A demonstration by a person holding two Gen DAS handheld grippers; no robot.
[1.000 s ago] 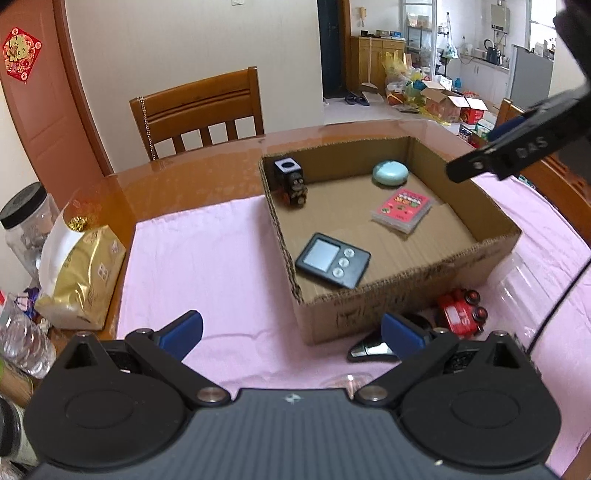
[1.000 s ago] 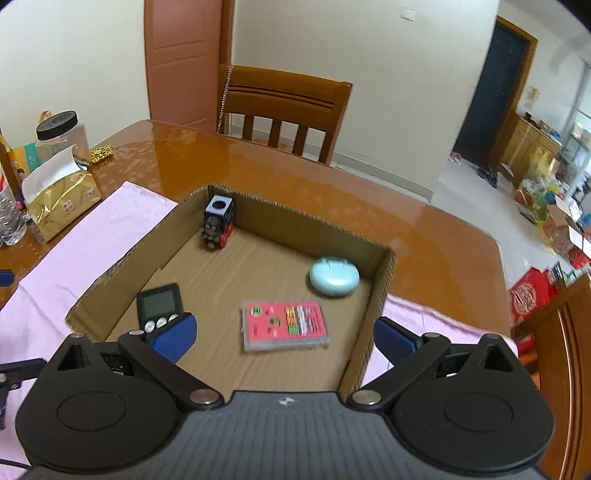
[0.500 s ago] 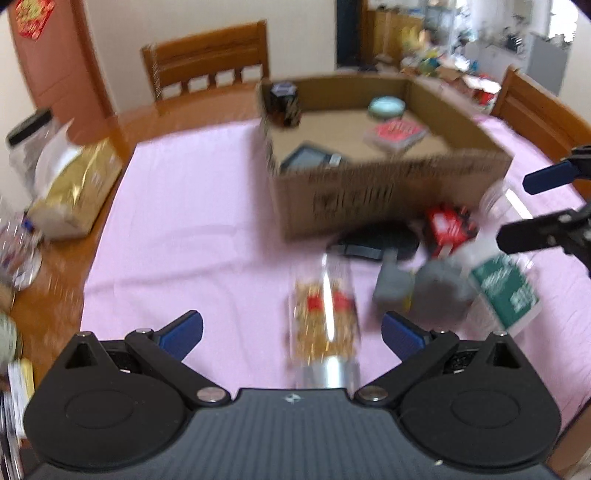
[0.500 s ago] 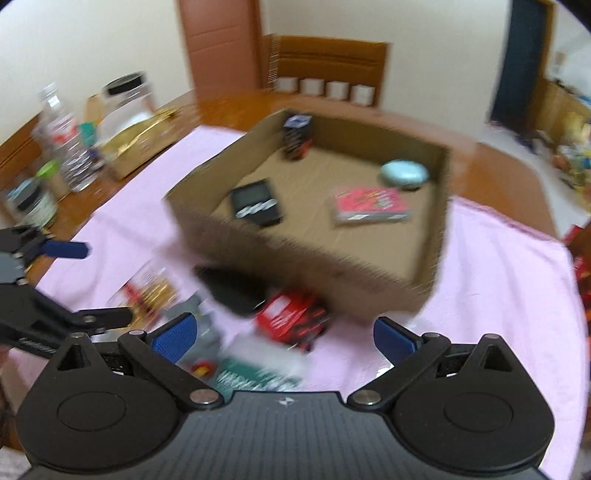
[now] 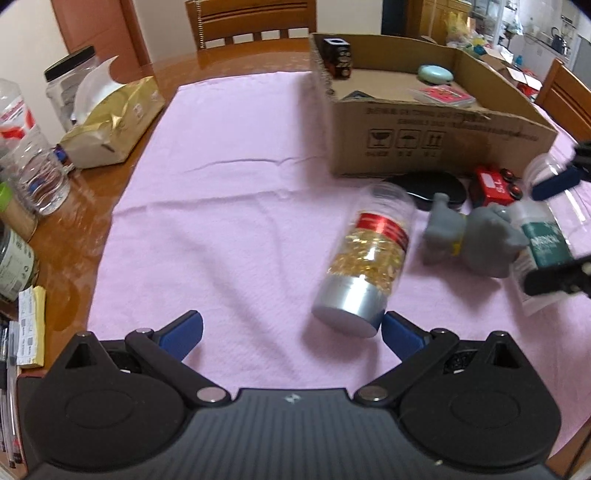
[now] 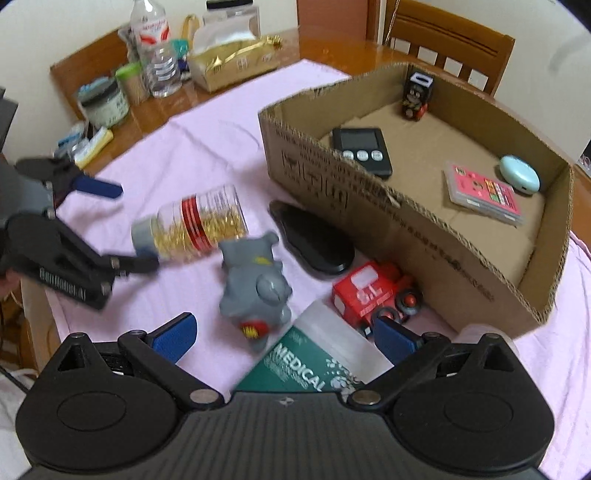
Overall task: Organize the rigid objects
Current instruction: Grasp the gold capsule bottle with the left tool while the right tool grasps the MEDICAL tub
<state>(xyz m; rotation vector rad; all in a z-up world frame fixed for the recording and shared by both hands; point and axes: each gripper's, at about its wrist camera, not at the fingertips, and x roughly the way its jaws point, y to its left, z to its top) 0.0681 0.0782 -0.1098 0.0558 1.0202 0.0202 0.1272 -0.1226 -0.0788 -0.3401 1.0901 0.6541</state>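
A clear jar of gold bits with a silver cap (image 5: 367,258) lies on the pink cloth (image 5: 229,206), its cap beside my open left gripper's (image 5: 291,334) right finger; it also shows in the right wrist view (image 6: 195,225). A grey toy animal (image 6: 255,288), a red toy truck (image 6: 376,295), a black oval case (image 6: 314,240) and a green-labelled clear bottle (image 6: 317,362) lie in front of the cardboard box (image 6: 406,221). My right gripper (image 6: 282,336) is open, with the bottle lying between its fingers. The box holds a black timer (image 6: 360,146), a pink card case (image 6: 484,192), a pale blue case (image 6: 519,179) and a small black toy (image 6: 415,96).
A gold tissue pack (image 5: 110,122), water bottles (image 5: 26,155) and jars (image 5: 70,85) crowd the table's left side. Wooden chairs (image 5: 251,18) stand at the far edge. The left gripper shows in the right wrist view (image 6: 66,240).
Both grippers have pulled back from over the box and dropped low over the cloth in front of it. The jar, grey toy, truck and bottle have come into close view.
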